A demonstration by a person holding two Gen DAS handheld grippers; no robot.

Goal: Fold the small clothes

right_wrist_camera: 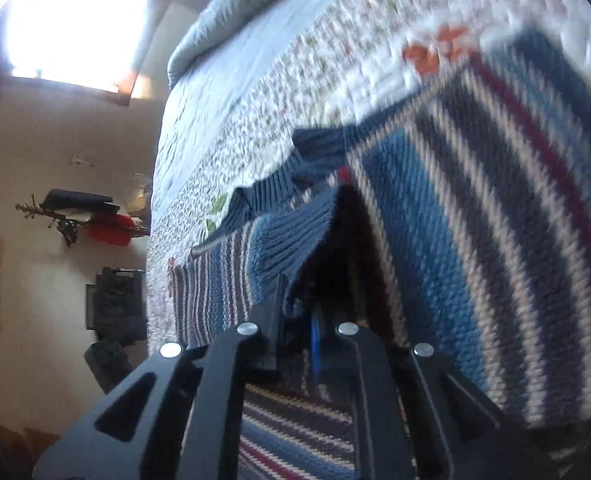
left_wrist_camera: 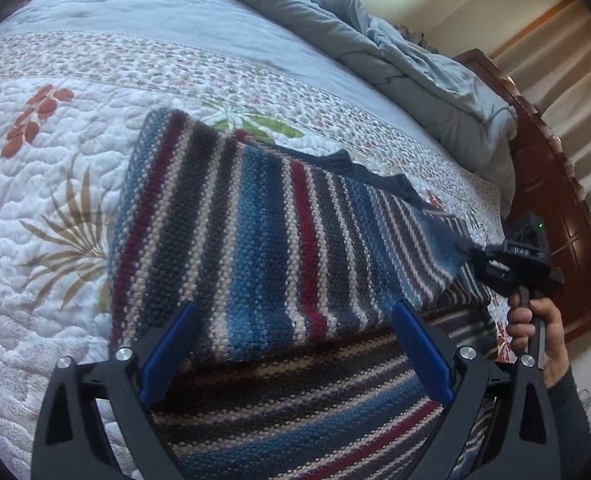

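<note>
1. A striped knit sweater lies on a bed, on a floral quilt, with one part folded over the layer beneath.
2. The left gripper hovers over the near fold edge; its jaws stand wide apart, blue pads either side of the knit, gripping nothing.
3. The right gripper sits at the sweater's right edge, near the bed's right side; its jaws are closed on the blue ribbed hem, pinching the cloth up.
4. A hand in a dark sleeve holds that gripper's handle.
5. A rumpled grey duvet lies along the bed's far edge.
</note>
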